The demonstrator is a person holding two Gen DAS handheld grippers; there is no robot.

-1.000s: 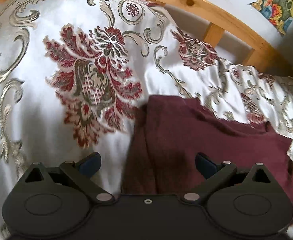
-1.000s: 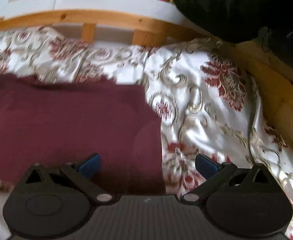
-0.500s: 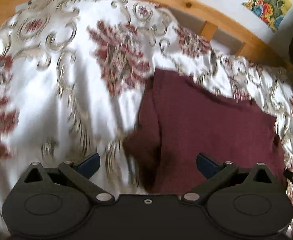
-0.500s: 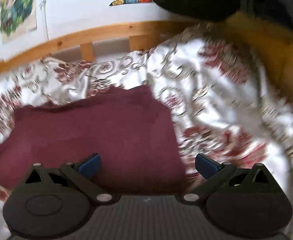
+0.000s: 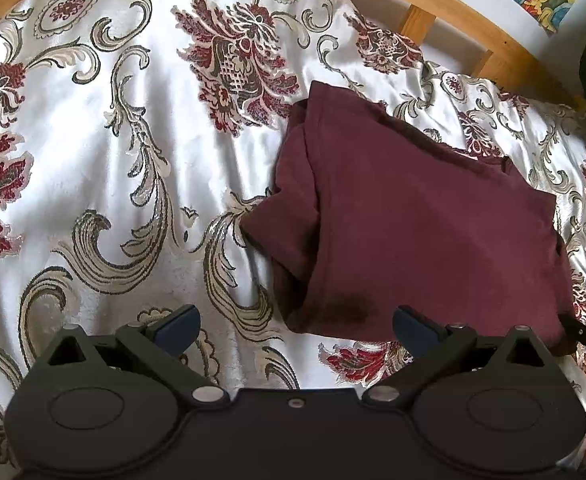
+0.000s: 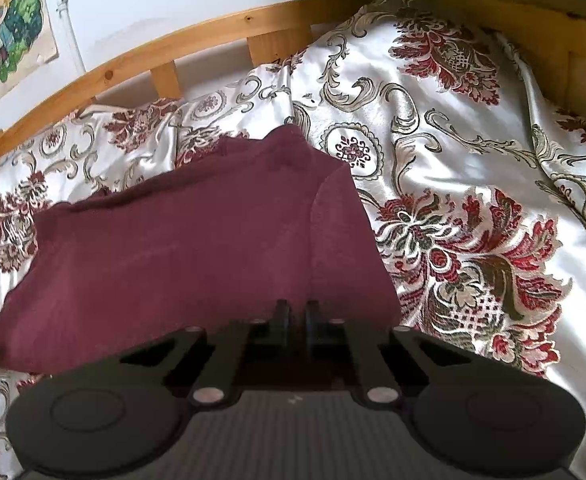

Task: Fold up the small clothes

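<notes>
Bedspread, glossy and floral, lies under a soft maroon shirt; right gripper pinches its edge, left gripper gapes, holding nothing.

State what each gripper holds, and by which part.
The right gripper is shut on the maroon garment, at its near edge close to the right corner. The left gripper is open, holding nothing.

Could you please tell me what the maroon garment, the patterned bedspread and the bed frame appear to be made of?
Maroon garment: soft matte knit, probably cotton jersey; no sheen, limp folds.
Bedspread: glossy satin-like fabric with woven floral brocade; bright highlights on the creases.
Bed frame: light wood, likely pine with a clear finish; knots and grain show.
</notes>
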